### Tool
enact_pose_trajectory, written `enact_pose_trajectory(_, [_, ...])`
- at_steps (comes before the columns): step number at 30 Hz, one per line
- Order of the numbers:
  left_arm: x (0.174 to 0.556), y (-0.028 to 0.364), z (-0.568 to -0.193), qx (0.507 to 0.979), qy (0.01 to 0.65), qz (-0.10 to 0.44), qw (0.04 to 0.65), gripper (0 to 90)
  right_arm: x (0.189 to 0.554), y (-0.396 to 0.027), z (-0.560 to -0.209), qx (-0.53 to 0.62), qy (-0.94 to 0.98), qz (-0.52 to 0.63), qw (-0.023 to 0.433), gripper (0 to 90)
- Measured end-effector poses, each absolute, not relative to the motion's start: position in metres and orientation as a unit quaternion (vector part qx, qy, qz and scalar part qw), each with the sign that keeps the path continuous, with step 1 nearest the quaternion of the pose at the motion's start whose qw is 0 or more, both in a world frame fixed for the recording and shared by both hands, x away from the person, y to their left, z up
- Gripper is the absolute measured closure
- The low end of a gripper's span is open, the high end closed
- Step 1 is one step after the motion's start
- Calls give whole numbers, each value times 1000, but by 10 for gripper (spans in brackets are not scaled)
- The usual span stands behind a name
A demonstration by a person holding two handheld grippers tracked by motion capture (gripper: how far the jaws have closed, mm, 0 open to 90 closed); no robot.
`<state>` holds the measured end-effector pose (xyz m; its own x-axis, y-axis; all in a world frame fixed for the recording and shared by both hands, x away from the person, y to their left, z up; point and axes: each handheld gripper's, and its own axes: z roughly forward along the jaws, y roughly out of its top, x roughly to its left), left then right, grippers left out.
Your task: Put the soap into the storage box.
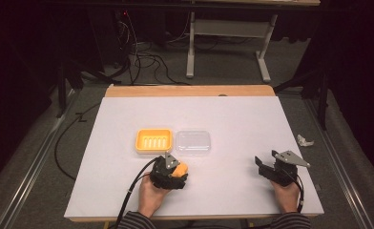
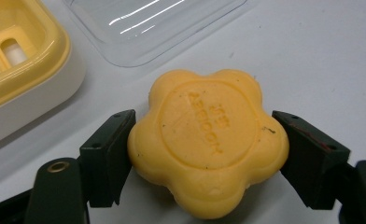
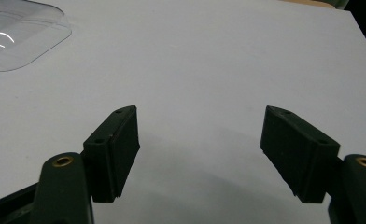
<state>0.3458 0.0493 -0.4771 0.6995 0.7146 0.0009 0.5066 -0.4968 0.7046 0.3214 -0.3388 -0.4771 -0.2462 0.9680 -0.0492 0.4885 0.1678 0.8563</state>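
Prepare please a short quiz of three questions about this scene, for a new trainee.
1. True or false: the left gripper has its jaws against the flower-shaped soap.
2. What lies right beside the yellow soap dish on the table? A) a sponge B) a clear lid C) a cup
3. Fill in: the right gripper has its jaws ____, with nothing between them.

Key: 1 true; 2 B; 3 open.
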Motion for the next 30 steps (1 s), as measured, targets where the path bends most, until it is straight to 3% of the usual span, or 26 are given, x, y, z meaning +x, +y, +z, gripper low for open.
enact_pose_trajectory(30, [343,72,-455,826,377,147,392,257,322,-339,-477,523,696,375,319,284])
